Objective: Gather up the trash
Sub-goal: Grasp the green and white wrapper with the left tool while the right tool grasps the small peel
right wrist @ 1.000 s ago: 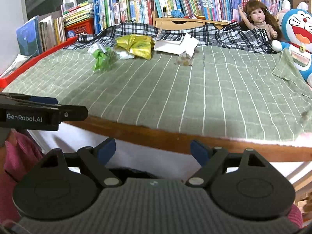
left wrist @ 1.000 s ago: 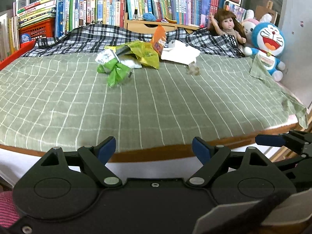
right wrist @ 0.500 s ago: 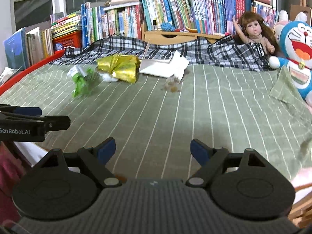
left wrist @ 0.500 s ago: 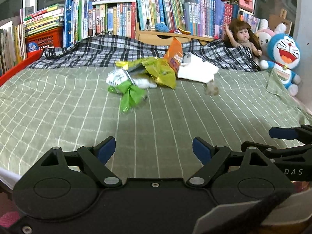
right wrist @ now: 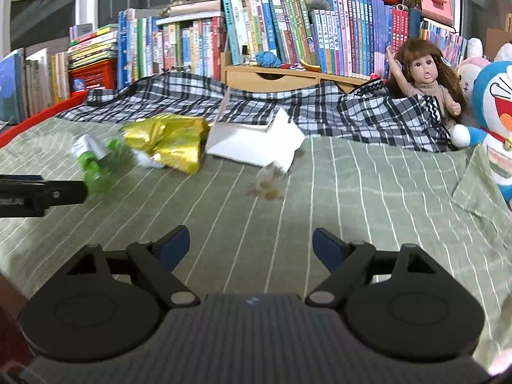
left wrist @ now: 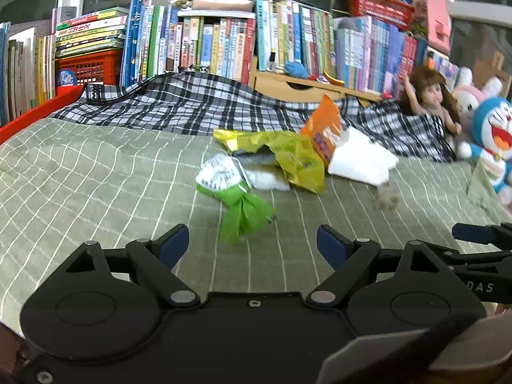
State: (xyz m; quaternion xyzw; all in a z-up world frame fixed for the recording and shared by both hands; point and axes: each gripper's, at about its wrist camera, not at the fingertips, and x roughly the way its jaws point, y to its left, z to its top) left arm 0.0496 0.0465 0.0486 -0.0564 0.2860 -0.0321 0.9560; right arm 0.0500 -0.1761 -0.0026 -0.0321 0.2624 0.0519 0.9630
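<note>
Trash lies in a heap on the green checked bed cover (left wrist: 96, 192). A crumpled green wrapper (left wrist: 244, 212) sits just ahead of my open left gripper (left wrist: 252, 244), with a white printed wrapper (left wrist: 219, 174) behind it. Further back lie a yellow-green bag (left wrist: 297, 160), an orange packet (left wrist: 321, 128) and white paper (left wrist: 360, 158). In the right wrist view my right gripper (right wrist: 251, 244) is open and empty over the cover, short of a small clear crumpled wrapper (right wrist: 267, 180), the white paper (right wrist: 256, 142) and the yellow bag (right wrist: 169, 144).
A black-and-white plaid blanket (left wrist: 179, 105) runs along the back of the bed. Behind it stand rows of books (right wrist: 288, 32), a wooden drawer box (right wrist: 272, 78) and a red crate (left wrist: 88, 65). A doll (right wrist: 422, 80) and a blue plush toy (right wrist: 496, 105) sit at the right.
Both grippers have moved forward from the bed's edge to over the cover, and the trash heap looks nearer and larger. Both stay open.
</note>
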